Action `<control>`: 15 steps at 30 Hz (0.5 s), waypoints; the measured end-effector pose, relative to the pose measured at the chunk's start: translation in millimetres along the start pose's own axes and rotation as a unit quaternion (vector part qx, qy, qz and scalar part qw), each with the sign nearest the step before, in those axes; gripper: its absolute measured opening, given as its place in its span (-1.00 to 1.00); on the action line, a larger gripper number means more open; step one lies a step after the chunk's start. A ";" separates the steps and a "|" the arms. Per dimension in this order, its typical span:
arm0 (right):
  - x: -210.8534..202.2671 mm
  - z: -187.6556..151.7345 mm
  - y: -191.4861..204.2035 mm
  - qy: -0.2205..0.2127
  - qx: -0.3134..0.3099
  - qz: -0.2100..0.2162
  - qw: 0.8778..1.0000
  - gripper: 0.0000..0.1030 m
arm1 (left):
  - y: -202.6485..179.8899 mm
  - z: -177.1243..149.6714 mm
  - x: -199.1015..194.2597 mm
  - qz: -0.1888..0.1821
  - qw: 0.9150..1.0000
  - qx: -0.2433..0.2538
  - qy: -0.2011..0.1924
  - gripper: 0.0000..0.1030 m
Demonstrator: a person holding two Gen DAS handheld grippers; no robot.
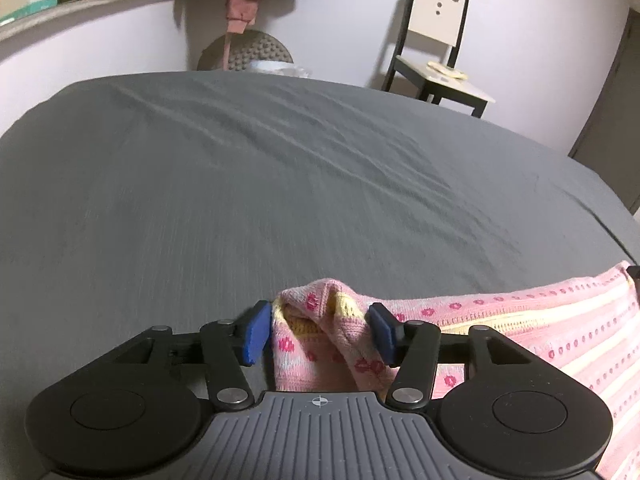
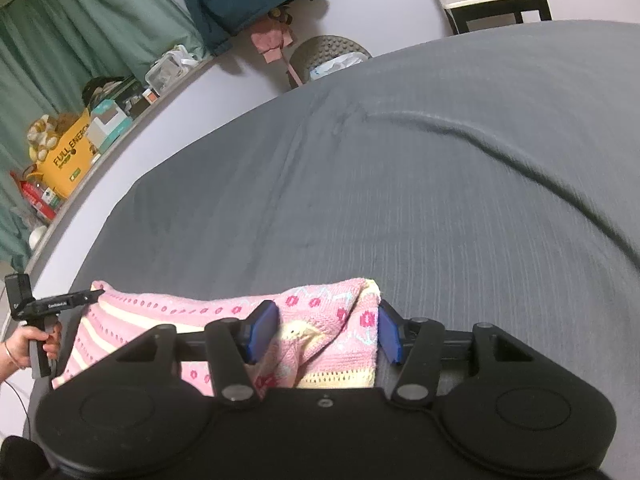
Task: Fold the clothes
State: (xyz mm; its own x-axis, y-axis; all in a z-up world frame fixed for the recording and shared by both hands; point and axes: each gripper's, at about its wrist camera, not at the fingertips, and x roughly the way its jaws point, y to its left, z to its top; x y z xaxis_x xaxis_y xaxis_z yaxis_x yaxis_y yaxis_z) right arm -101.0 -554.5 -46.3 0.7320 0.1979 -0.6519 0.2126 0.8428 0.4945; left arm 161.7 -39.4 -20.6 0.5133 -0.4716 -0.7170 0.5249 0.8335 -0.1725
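1. Pinched at both ends: pink knitted garment with yellow stripes, one bunched corner between the blue pads of the left tool, the other in the right tool.
2. Held apart, likely to spread the knit flat for folding.
3. Long axis stretched tool to tool, low over the grey-sheeted bed.
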 end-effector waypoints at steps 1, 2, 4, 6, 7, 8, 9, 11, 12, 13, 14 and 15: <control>0.4 -0.2 1.0 -0.001 -0.007 -0.001 1.000 0.01 | 0.1 -1.0 0.3 -0.002 1.000 -0.006 -0.003 0.06; 1.3 -0.3 2.5 -0.002 -0.012 0.000 1.000 -0.14 | 0.2 -1.9 0.6 -0.003 1.000 -0.012 -0.007 0.04; 3.3 -0.7 4.3 0.002 -0.014 0.008 1.000 -0.40 | 0.2 -3.8 1.3 -0.006 1.000 -0.023 -0.013 -0.40; 2.8 -0.9 8.0 -0.002 -0.023 0.012 1.000 -0.58 | -5.1 -6.5 1.3 -0.005 1.000 -0.017 -0.022 -0.55; 0.8 -0.3 10.4 -0.009 -0.029 0.008 1.000 -0.60 | -10.4 -7.8 -0.6 0.004 1.000 0.001 -0.029 -0.61; -1.6 0.7 12.0 -0.016 -0.032 0.003 0.999 -0.66 | -14.7 -8.8 -3.7 0.015 0.999 0.016 -0.038 -0.61; -4.7 2.4 11.5 -0.024 -0.029 0.000 0.999 -0.70 | -15.7 -7.2 -6.9 0.022 0.998 0.018 -0.048 -0.61; -9.9 10.8 12.1 -0.044 -0.024 -0.008 0.999 -0.73 | -16.0 -0.5 -12.3 0.030 0.997 0.018 -0.066 -0.61; -12.3 16.3 12.7 -0.055 -0.022 -0.013 0.998 -0.74 | -17.6 7.2 -12.0 0.036 0.997 0.021 -0.072 -0.62; -13.8 22.8 13.8 -0.064 -0.021 -0.018 0.998 -0.74 | -19.2 14.9 -11.6 0.041 0.996 0.025 -0.079 -0.62; -13.7 31.3 15.9 -0.072 -0.023 -0.025 0.997 -0.74 | -20.8 22.5 -11.3 0.046 0.995 0.028 -0.086 -0.62; -13.1 39.3 18.8 -0.081 -0.026 -0.033 0.996 -0.74 | -22.3 30.6 -11.0 0.052 0.994 0.030 -0.093 -0.62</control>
State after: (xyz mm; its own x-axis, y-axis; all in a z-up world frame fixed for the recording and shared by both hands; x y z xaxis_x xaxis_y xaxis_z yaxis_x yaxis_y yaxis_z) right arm -81.1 -561.0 -5.8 0.8129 0.0617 -0.5791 0.2332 0.8767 0.4208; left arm 165.1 -61.6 11.8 0.6800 -0.4341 -0.5909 0.5000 0.8640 -0.0593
